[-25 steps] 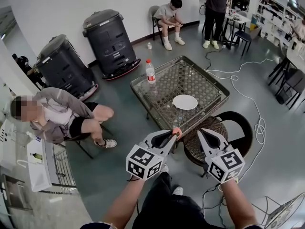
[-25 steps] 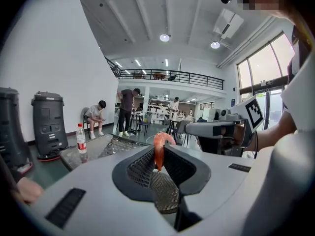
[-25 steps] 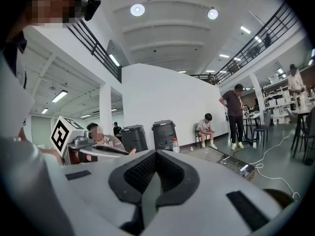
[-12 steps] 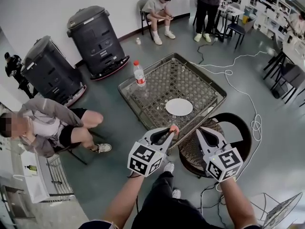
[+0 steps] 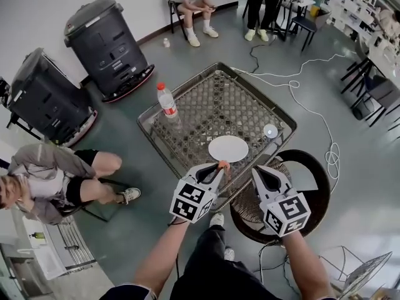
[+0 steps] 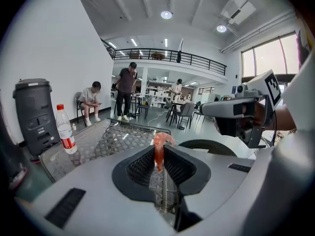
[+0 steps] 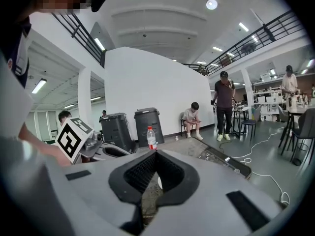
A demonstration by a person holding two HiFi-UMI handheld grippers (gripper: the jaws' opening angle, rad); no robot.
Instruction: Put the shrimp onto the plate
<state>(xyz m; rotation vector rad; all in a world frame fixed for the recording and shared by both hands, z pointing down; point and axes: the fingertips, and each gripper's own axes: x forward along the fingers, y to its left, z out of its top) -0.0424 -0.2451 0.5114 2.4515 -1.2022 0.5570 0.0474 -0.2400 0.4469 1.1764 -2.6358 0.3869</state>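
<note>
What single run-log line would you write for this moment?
left gripper: shut on shrimp | right gripper: shut, empty | plate: bare, on table | placement: not yet done

**Hand-held rig and wearer.** 2 grippers, the left gripper [image 5: 219, 166] and the right gripper [image 5: 259, 171], share 1 design. Each has a pale grey moulded shell tapering to black ribbed jaw pads, with flat black rectangular insets on the shell. Each carries a white marker cube (left [image 5: 192, 200], right [image 5: 286, 212]) printed with black square patterns. The wearer has dark trousers [image 5: 212, 269], pale shoes [image 5: 217, 219] and a dark sleeve edge [image 5: 128, 291].
</note>
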